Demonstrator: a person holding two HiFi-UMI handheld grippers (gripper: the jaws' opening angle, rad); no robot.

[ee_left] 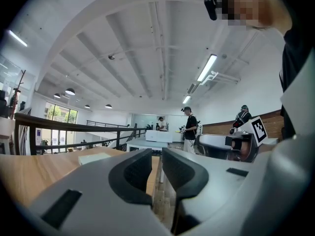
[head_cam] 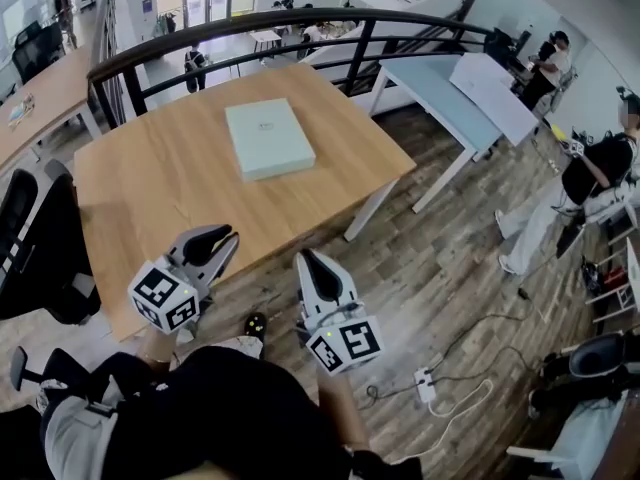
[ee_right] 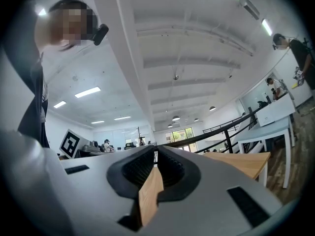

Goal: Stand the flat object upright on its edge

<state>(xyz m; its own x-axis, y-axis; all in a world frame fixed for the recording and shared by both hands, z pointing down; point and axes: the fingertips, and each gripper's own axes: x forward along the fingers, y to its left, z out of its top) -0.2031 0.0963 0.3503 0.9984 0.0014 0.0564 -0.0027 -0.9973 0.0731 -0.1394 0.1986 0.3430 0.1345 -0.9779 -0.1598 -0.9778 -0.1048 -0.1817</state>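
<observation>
subject item: a flat pale-green slab (head_cam: 268, 138), rectangular, box- or book-like, with a lighter top face, slim side walls and a small faint mark near the middle of the top. it is lying flat on its broad face on the wooden table (head_cam: 150, 198), toward the far half of the top and a little right of centre, set at a slight angle to the table's edges. nothing is touching it and it is not standing on edge.

left gripper (head_cam: 228, 238): it is hovering over the near edge of the table, pointing toward the slab and well apart from it. its own view is showing the dark pads (ee_left: 135, 173) standing a narrow slit apart, with floor showing through the slit and nothing between them.

right gripper (head_cam: 303, 256): it is hanging just off the table's near edge, above the plank floor (head_cam: 450, 268), beside the left one. its jaws are pressed together at the tips and are pinching nothing. a wedge of wood colour is showing in the slot under the tips; what it is cannot be told.

surroundings: a dark railing (head_cam: 300, 18) is running behind the table, a white table (head_cam: 440, 98) is standing to the right, and a power strip (head_cam: 425, 385) is lying on the floor.
</observation>
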